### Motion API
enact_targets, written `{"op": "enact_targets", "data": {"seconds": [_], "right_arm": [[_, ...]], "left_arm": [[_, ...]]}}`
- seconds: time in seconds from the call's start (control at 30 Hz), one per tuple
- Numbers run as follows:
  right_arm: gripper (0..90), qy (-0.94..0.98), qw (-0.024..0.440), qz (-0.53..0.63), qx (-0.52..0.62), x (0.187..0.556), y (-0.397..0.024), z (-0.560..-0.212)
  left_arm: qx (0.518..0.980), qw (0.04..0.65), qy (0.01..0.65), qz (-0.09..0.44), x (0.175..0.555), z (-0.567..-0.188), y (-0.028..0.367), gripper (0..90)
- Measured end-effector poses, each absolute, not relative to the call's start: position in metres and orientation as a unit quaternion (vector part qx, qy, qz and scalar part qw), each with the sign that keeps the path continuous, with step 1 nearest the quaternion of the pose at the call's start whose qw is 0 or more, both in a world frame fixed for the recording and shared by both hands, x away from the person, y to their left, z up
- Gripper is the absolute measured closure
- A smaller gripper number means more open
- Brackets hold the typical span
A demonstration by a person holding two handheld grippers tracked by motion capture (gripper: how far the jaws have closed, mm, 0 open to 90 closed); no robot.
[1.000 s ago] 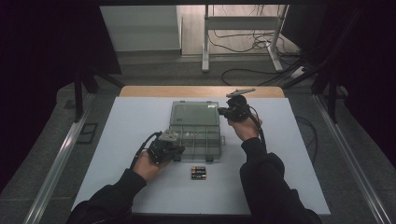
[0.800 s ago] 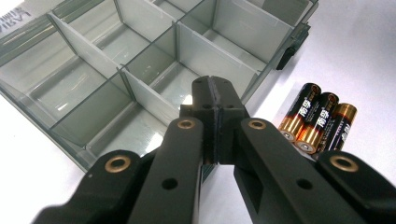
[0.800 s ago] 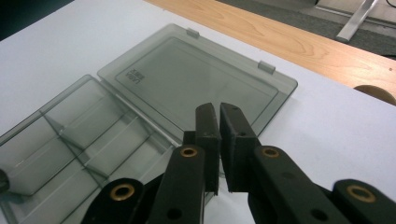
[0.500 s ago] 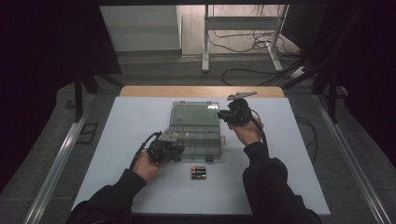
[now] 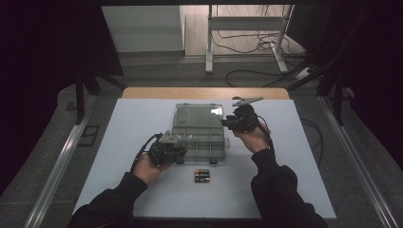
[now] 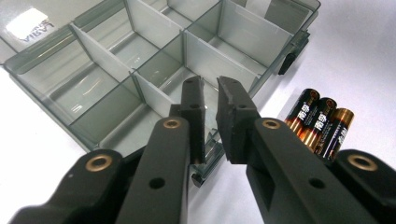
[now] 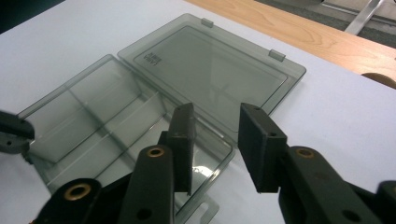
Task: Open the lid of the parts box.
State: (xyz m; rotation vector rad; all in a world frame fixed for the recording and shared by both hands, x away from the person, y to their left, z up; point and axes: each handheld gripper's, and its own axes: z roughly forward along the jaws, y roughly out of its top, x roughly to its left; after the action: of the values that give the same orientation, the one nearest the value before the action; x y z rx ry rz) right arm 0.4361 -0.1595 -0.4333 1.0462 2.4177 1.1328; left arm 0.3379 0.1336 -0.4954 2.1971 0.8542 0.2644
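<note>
The organizer box (image 5: 199,135) lies open; both grippers, left (image 6: 211,93) and right (image 7: 219,122), have just been opening, empty; batteries (image 5: 201,176) wait on the counter (image 5: 142,123).

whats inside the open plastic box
The compartments of the plastic box that show look bare, only dividers. The left gripper covers part of the near row. The batteries lie outside on the table.

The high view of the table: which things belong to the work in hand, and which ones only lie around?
Part of the work:
- compartment box, clear grey, its lid lying open flat
- batteries on the white table beside the box
- left gripper and right gripper, both open with nothing between the jaws

Just lying about:
- cables on the floor
- metal stand behind the table
</note>
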Motion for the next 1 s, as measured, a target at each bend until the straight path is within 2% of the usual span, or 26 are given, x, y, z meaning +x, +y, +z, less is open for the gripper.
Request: {"op": "enact_targets", "data": {"seconds": [1.0], "right_arm": [[39.0, 0.842, 0.146, 0.398, 0.334, 0.394, -0.163, -0.422]], "left_arm": [[0.850, 0.378, 0.348, 0.118, 0.322, -0.478, 0.149, 57.3]]}}
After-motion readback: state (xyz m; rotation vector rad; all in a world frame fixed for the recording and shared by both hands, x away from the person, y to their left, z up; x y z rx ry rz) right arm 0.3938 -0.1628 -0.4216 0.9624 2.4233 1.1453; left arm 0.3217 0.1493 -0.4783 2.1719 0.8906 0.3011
